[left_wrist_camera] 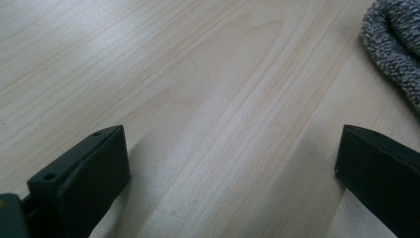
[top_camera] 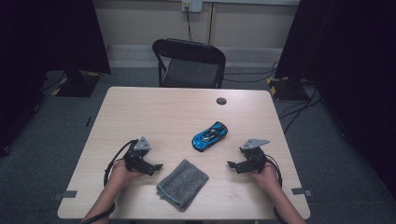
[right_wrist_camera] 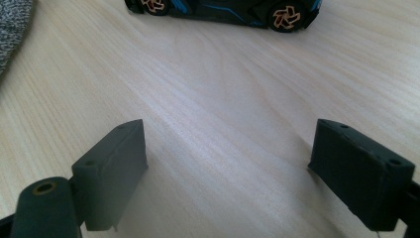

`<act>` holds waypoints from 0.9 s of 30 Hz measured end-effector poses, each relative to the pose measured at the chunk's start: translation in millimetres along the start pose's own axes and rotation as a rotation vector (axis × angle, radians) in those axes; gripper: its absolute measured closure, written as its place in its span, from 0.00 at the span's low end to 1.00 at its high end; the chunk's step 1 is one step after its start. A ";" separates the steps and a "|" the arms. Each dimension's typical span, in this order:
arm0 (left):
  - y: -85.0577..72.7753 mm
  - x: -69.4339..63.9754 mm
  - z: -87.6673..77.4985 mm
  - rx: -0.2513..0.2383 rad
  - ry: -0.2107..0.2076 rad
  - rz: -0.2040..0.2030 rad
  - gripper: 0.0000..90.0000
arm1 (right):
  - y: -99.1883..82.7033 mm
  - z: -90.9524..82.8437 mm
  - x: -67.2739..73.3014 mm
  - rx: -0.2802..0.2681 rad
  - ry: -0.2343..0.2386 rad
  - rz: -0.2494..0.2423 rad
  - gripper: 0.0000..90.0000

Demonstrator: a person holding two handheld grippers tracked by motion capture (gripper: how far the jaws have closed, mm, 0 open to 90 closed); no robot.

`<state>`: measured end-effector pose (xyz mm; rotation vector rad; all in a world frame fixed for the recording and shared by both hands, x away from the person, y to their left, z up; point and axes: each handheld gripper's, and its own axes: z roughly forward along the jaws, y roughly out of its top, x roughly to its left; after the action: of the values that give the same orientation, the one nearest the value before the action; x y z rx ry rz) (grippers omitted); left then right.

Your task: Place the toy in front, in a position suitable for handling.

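Grey cloth and blue toy car are both lying untouched on the bench
The left tool is gaping wide and empty just beside the cloth; the right tool is also standing wide, holding nothing, facing the car nearby. Nothing looks started, so gripping and moving are all still waiting. Nothing is blocking either reach; a chair is standing beyond the bench
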<state>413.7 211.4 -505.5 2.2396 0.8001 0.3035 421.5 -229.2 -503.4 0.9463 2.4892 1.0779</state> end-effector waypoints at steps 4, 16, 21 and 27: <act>-0.2 -0.2 -0.5 0.001 0.013 -0.004 0.00 | 0.0 0.0 0.0 0.000 0.000 0.000 0.15; 1.6 -1.3 -2.8 0.029 0.043 -0.049 0.00 | 0.2 0.2 -0.4 0.000 0.002 -0.001 0.15; 10.6 3.5 -11.5 0.033 0.009 -0.131 0.19 | 0.3 0.2 -0.5 0.000 0.002 -0.001 0.15; 28.0 4.1 -23.9 -0.021 0.024 -0.123 0.18 | 0.8 0.7 -1.1 0.001 0.003 0.000 0.15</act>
<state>419.4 212.2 -468.9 2.1607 0.9387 0.2787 423.0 -229.2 -503.3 0.9454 2.4926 1.0791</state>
